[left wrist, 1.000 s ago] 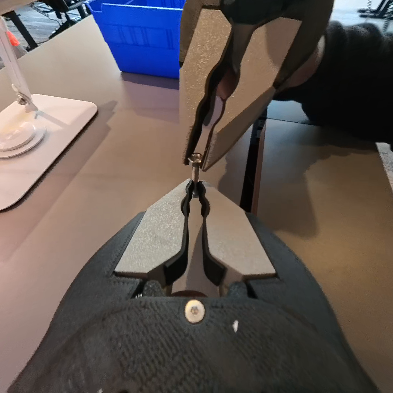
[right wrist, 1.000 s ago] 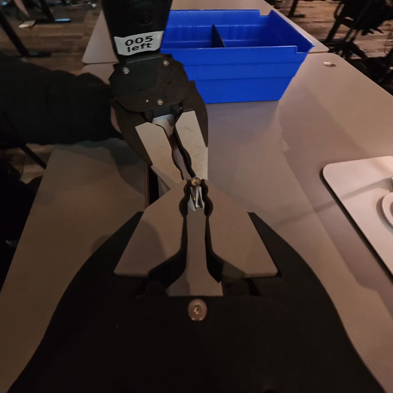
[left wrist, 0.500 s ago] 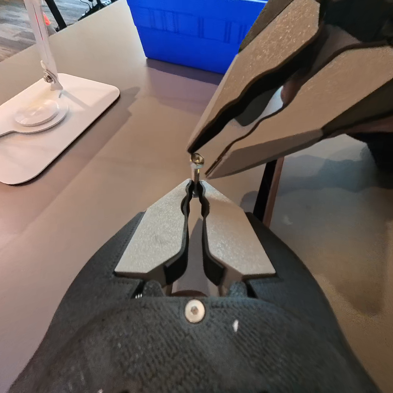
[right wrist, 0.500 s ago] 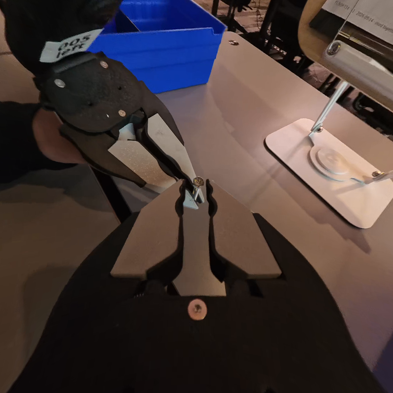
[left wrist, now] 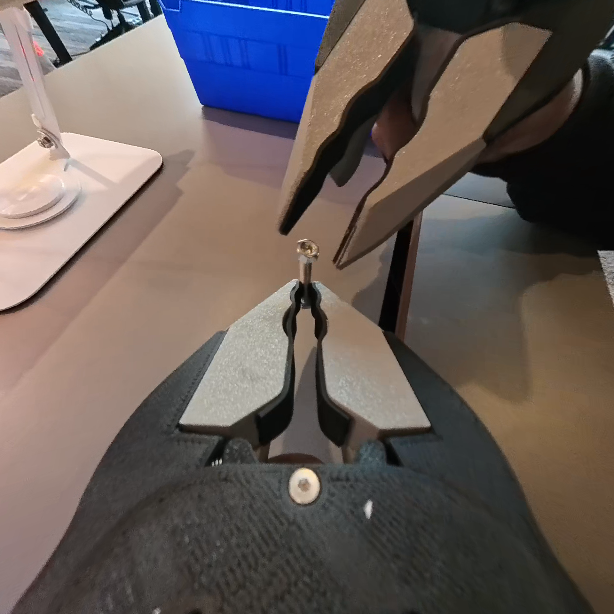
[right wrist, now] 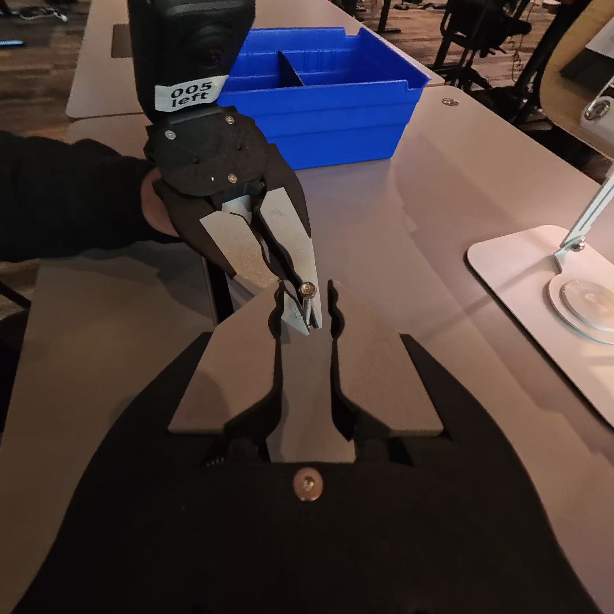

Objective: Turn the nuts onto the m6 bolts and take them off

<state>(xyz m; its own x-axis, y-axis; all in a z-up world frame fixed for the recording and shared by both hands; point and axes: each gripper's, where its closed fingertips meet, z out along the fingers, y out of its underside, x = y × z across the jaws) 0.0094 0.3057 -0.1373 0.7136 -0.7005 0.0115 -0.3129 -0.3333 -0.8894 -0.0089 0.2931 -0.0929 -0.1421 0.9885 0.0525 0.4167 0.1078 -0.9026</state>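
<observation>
Blue divided bin point(right wrist: 319, 109) on table point(right wrist: 432, 206), contents not visible, left gripper point(left wrist: 305, 292) clamped on bolt point(left wrist: 306, 262), right gripper point(right wrist: 305, 289) spread wide, holding nothing, tips flanking bolt head.

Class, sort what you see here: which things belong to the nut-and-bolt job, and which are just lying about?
Part of the job:
bolt
nut
left gripper
right gripper

Just lying about:
blue bin
white stand base
table
</observation>
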